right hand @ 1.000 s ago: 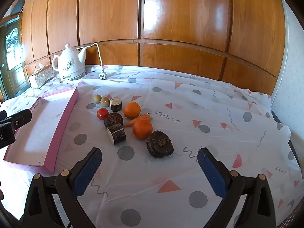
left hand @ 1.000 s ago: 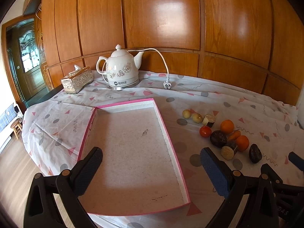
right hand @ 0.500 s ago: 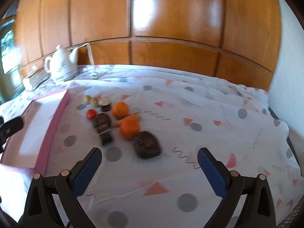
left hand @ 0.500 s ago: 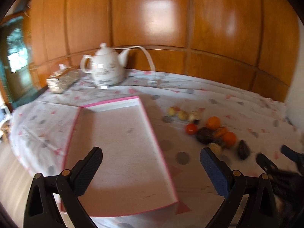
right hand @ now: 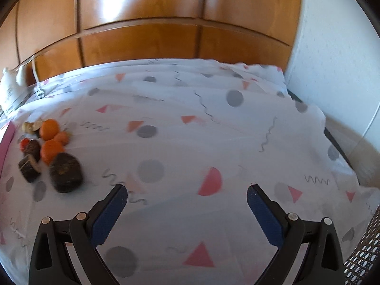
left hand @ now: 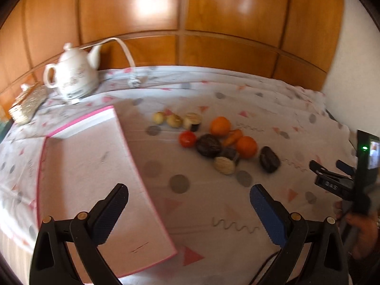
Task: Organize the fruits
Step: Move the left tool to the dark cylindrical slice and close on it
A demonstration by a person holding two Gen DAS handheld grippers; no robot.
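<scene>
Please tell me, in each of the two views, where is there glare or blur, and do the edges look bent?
Left wrist view: glare on the wooden wall panels; the teapot and tablecloth are motion-blurred; the pink tray edge curves from fisheye distortion. Right wrist view: similar glare on the panels; the fruit pile at the left edge is soft and stretched; dark corners frame both views.

Bright daylight puts white glare on the wood panelling [left hand: 147,4], motion blur softens both views, and fisheye bending darkens the corners behind each gripper.
</scene>
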